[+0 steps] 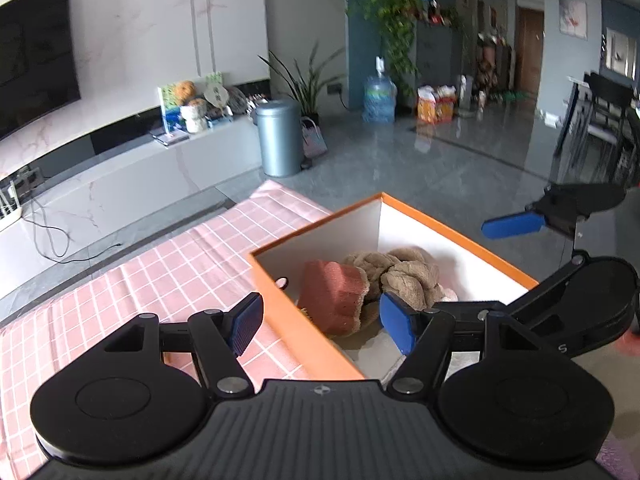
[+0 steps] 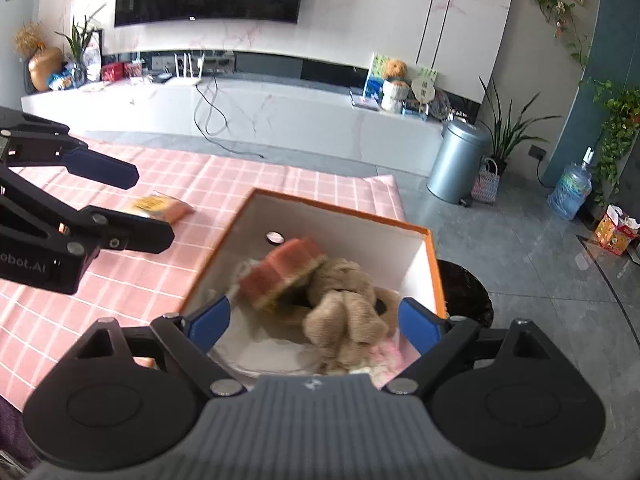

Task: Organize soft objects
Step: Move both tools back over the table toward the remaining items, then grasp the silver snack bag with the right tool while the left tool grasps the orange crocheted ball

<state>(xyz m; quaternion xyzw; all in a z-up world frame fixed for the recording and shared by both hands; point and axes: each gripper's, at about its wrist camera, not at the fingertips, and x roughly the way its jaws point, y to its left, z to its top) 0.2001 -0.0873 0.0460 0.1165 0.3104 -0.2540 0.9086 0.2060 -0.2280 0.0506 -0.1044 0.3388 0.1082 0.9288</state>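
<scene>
An orange box with white walls (image 1: 352, 236) (image 2: 344, 216) stands on the pink checked tablecloth (image 1: 160, 264) (image 2: 168, 184). Inside lie a red sponge-like block (image 1: 332, 292) (image 2: 284, 270), a tan plush knot (image 1: 400, 272) (image 2: 348, 304) and a pink-white soft item (image 2: 384, 354). My left gripper (image 1: 324, 322) is open and empty, astride the box's near-left wall. My right gripper (image 2: 316, 322) is open and empty over the box, above the plush; its blue fingers (image 1: 512, 224) also show in the left view. A yellow-orange packet (image 2: 160, 207) lies on the cloth left of the box.
A grey bin (image 1: 278, 136) (image 2: 456, 160), a water jug (image 1: 378, 98) (image 2: 570, 190) and potted plants (image 2: 508, 132) stand on the grey floor beyond the table. A white TV bench (image 2: 240, 108) runs along the far wall. A dark round bin (image 2: 468, 288) sits right of the box.
</scene>
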